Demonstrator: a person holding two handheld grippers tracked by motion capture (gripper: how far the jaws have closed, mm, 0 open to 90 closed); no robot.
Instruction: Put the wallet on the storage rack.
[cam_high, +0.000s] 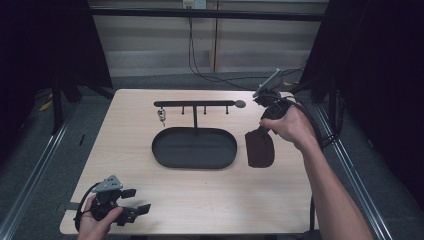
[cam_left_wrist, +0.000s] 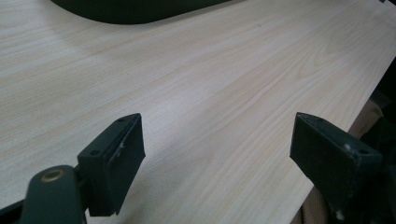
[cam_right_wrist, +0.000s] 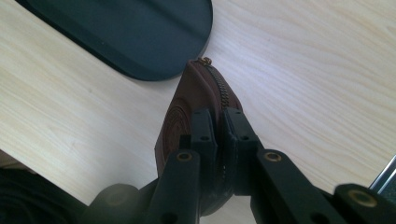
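High view: right gripper (cam_high: 264, 126) pinches the upper end of a brown zip pouch (cam_high: 260, 149), just right of the oval black tray (cam_high: 172, 156); left gripper (cam_high: 134, 201) idle at the near table (cam_high: 215, 192) edge. Left gripper view: jaws wide, nothing between, bare wood ahead. Right gripper view: jaws clamped along the zipper (cam_right_wrist: 218, 85) seam; pouch looks soft, light, likely to sag, so grip the seam; open tabletop on its far side.

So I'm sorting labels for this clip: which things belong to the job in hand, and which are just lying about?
In the job:
- brown zip pouch, clamped in the right gripper

Just there:
- black oval tray
- hook stand with a small clip hanging
- left gripper, open over the table
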